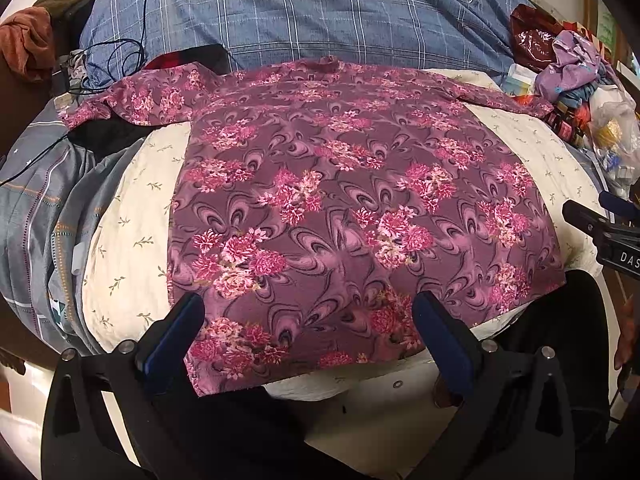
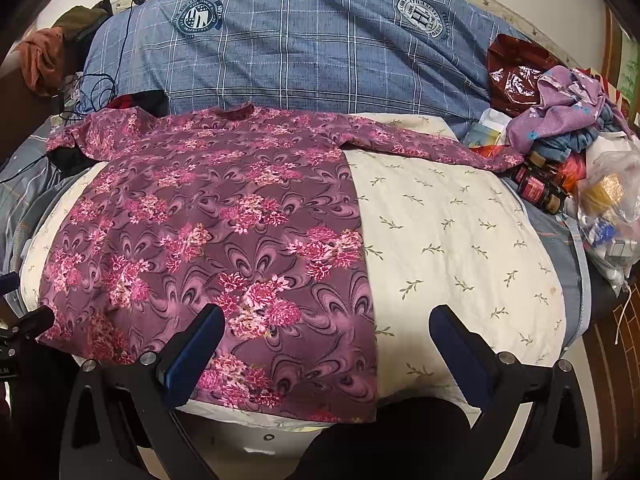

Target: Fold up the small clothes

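Floral shirt (image 1: 340, 200) flat on cream quilted pad (image 2: 460, 240); blue plaid bedding (image 2: 300, 48) behind.

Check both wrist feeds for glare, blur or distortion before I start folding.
Left wrist: sharp centre, purple floral long-sleeved shirt evenly lit, fisheye bows the edges. Right wrist: also sharp, glare only on the shiny dark-red plastic bag, corners vignetted black.

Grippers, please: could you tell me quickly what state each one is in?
Left gripper: open, holding nothing, above the floral top.
Right gripper: open, holding nothing.
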{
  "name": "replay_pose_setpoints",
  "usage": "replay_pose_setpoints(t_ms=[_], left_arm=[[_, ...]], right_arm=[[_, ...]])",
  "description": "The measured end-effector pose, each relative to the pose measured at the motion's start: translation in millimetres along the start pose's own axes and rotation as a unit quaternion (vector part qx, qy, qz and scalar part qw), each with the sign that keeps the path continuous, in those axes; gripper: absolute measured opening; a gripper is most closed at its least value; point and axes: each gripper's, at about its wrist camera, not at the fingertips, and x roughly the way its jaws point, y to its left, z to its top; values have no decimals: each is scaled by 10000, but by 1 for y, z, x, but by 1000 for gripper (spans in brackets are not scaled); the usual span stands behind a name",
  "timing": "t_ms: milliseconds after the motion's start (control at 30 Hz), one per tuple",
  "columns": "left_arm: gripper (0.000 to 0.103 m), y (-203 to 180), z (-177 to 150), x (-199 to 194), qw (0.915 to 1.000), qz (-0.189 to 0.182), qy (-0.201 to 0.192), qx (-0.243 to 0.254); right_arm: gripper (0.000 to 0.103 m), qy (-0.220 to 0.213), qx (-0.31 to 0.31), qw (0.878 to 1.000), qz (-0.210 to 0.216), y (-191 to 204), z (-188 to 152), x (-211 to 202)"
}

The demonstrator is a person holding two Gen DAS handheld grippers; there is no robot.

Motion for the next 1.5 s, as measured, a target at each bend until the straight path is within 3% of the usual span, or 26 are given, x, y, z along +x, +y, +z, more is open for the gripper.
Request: replay_pose_setpoints(t_ms=[200, 367, 500, 600, 733, 800, 867, 900, 933, 967, 1000, 1033, 1100, 1233, 1333, 1400, 1500], left_arm=[[103, 5, 5, 6, 9999, -17, 95, -54], [103, 53, 19, 18, 9975, 96, 238, -656], [103, 105, 30, 38, 9899, 131, 569, -1293], [103, 127, 28, 56, 9824, -55, 861, -1658], [103, 123, 20, 79, 9732, -575, 1386, -1741], [103, 113, 15, 90, 9673, -895, 1642, -1713], [103, 104, 15, 90, 9719, -807, 1554, -1576], [100, 102, 16, 87, 9725, -852, 1489, -1576], [85, 100, 17, 84, 9731, -818, 1421, -1618], [56, 100, 18, 82, 9747, -756, 1360, -1606], [35, 98, 20, 81, 9755, -751, 1335, -1582], [6, 100, 21, 80, 9716, -951, 1396, -1659], [7, 109, 22, 75, 9650, -1072, 1441, -1911], [7, 126, 22, 62, 9689, -780, 1316, -1946], [7, 129, 16, 77, 9662, -600, 1624, -1910], [8, 130, 17, 70, 9665, -732, 1571, -1895], [8, 135, 28, 42, 9728, -851, 1144, -1827]], right_arm=[[103, 22, 92, 9998, 162, -5, 2, 6], [101, 250, 767, 9967, 38, -50, 5, 28], [101, 453, 1142, 9923, 180, -75, 1, 47], [101, 652, 1201, 9899, 381, -77, -2, 63], [100, 819, 1105, 9880, 699, -64, -4, 81], [95, 849, 992, 9875, 880, -56, -4, 88], [78, 816, 780, 9894, 914, -48, -5, 90], [69, 730, 652, 9908, 935, -44, -5, 88], [40, 634, 530, 9915, 1001, -42, -5, 86], [4, 625, 456, 9911, 1085, -41, -4, 85], [5, 654, 424, 9904, 1137, -40, -4, 86], [4, 620, 415, 9897, 1224, -41, -2, 84], [4, 550, 451, 9877, 1390, -45, 1, 77], [3, 117, 717, 9876, 1395, -75, 12, 45], [2, 603, 921, 9853, 1310, -90, 1, 69], [2, 929, 1095, 9794, 1421, -91, -9, 84], [9, 696, 1276, 9757, 1637, -98, -1, 75]])
